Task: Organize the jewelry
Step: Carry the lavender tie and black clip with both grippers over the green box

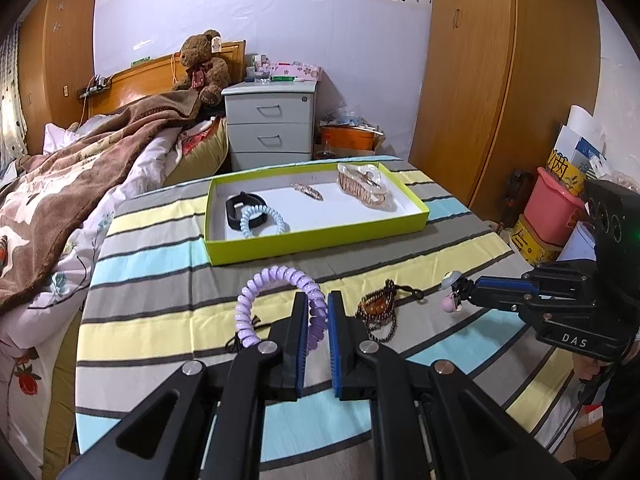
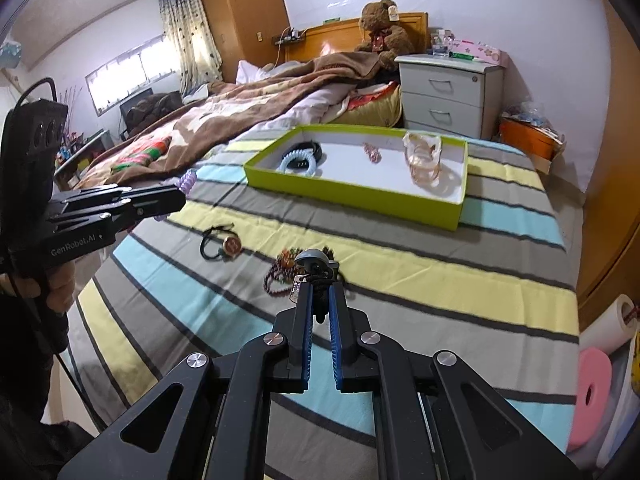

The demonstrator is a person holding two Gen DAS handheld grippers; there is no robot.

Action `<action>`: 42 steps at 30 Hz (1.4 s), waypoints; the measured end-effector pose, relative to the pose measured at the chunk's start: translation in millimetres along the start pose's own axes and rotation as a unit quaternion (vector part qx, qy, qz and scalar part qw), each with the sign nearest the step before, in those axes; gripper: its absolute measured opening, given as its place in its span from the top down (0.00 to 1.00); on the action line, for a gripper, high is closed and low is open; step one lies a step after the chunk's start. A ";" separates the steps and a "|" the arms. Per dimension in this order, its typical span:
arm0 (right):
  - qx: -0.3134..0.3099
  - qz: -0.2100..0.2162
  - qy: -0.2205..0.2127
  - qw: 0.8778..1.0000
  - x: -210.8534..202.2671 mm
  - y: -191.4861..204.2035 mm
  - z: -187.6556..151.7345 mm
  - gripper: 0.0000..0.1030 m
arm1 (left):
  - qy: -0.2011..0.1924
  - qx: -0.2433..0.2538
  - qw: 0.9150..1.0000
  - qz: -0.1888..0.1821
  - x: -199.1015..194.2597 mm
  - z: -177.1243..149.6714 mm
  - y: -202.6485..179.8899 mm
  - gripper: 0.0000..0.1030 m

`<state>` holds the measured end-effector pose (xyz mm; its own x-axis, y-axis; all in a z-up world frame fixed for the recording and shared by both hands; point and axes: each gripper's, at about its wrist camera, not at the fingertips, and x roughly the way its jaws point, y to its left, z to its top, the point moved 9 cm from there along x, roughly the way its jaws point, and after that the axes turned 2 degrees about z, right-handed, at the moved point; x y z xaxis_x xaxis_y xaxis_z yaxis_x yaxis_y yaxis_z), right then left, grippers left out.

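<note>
My left gripper [image 1: 318, 300] is shut on a purple spiral hair tie [image 1: 260, 304] and holds it above the striped cloth; from the right wrist view the tie [image 2: 187, 181] shows at its tip. My right gripper [image 2: 319, 286] is shut on a small hair tie with pale bobbles [image 2: 314, 266], also seen in the left wrist view [image 1: 452, 292]. The lime green tray [image 1: 316, 236] holds a black band [image 1: 240, 204], a blue spiral tie [image 1: 262, 222], a small clip [image 1: 308, 191] and a large claw clip [image 1: 364, 186]. A beaded bracelet [image 1: 378, 308] and a black hair tie with a round charm [image 2: 224, 244] lie on the cloth.
The striped cloth [image 1: 168, 320] covers the table, with the bed and brown blanket [image 1: 80, 160] at its left. A grey drawer unit [image 1: 270, 124] stands behind the tray. Wooden wardrobes [image 1: 500, 80] and boxes [image 1: 552, 216] stand at the right.
</note>
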<state>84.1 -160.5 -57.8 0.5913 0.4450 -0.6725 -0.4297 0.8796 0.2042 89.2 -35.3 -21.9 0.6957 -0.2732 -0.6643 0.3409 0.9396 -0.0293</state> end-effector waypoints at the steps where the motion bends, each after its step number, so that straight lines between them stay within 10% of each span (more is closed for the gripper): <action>1: 0.001 -0.001 -0.004 1.000 -1.6 -0.9 3.4 0.92 | -0.001 0.001 1.000 0.001 0.6 2.8 0.2 0.90; 22: 0.030 -0.034 -0.048 0.998 3.0 -38.2 72.5 0.92 | -0.024 0.005 1.000 -0.004 32.6 77.5 10.1 0.90; 42: 0.030 -0.059 0.003 0.998 80.0 -63.3 92.0 0.92 | 0.028 -0.027 0.998 -0.042 133.1 113.4 12.3 0.90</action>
<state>221.4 -165.1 -59.1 0.6309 0.3373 -0.6987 -0.3157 0.9342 0.1660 257.6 -83.4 -26.0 0.6295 -0.3407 -0.6984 0.3614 0.9240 -0.1250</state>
